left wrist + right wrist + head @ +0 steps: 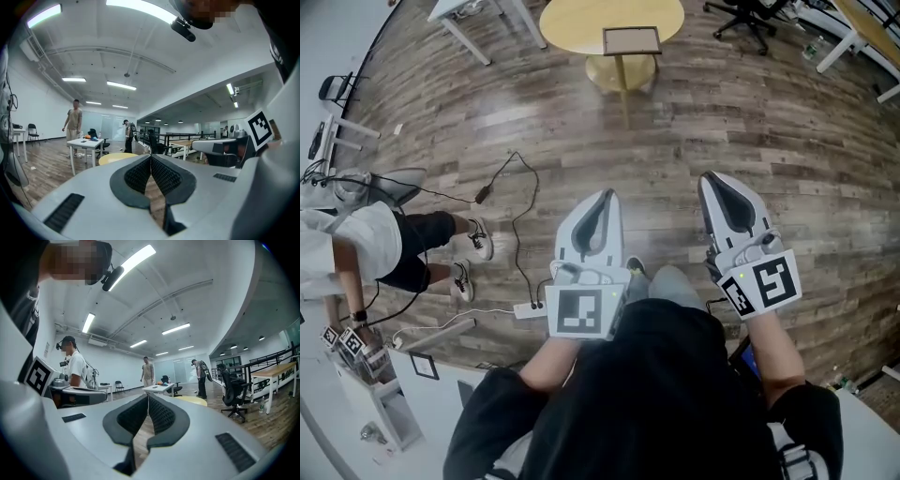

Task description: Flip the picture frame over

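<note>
A stretch of wooden floor (787,122) separates the person from the round yellow tabletop (572,23); at its near edge lies the picture frame (631,40), its long side running left to right; it sits well ahead of both tongs, more nearly in line with the left tongs (605,195) than the right tongs (712,178); both pairs are pressed together, holding nothing

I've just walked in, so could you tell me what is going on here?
A person holds the left gripper and the right gripper, both shut and empty. The frame lies untouched on the round yellow table, across the wooden floor, well ahead of both grippers. A bystander stands off to the left.
</note>
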Demonstrator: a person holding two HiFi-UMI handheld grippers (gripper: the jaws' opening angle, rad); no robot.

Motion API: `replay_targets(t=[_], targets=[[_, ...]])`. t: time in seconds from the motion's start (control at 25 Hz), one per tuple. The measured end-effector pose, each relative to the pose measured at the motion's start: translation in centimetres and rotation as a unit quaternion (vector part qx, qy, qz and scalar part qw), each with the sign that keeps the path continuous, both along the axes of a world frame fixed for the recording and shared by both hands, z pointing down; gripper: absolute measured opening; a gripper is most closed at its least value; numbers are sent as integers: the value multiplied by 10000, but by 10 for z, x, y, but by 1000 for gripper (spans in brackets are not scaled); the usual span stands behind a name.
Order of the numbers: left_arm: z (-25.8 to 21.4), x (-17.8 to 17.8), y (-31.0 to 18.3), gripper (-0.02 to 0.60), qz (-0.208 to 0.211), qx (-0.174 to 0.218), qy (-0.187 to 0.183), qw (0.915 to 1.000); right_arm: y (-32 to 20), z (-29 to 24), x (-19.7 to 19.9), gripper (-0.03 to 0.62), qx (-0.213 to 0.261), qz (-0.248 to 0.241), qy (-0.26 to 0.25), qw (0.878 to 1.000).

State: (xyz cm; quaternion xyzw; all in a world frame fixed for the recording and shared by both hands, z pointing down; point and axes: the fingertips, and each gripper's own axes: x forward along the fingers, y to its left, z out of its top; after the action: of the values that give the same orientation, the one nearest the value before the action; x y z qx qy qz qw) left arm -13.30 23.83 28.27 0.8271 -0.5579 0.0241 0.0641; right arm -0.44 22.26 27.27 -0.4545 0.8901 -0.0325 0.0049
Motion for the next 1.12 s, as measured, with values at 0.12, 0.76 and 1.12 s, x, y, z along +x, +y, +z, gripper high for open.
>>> replay_targets(t=[0.12, 0.76, 1.12], targets=[[-2, 4, -13, 23, 46, 27, -10, 10000, -12, -1, 2, 20, 68, 26, 80, 9999], [2, 89, -145, 23, 142, -155, -254, 9995, -142, 13, 81, 20, -52, 33, -154, 9999], [1, 112, -186, 23, -76, -98, -452, 9989, -189, 16, 108, 20, -14, -110, -262, 9996]])
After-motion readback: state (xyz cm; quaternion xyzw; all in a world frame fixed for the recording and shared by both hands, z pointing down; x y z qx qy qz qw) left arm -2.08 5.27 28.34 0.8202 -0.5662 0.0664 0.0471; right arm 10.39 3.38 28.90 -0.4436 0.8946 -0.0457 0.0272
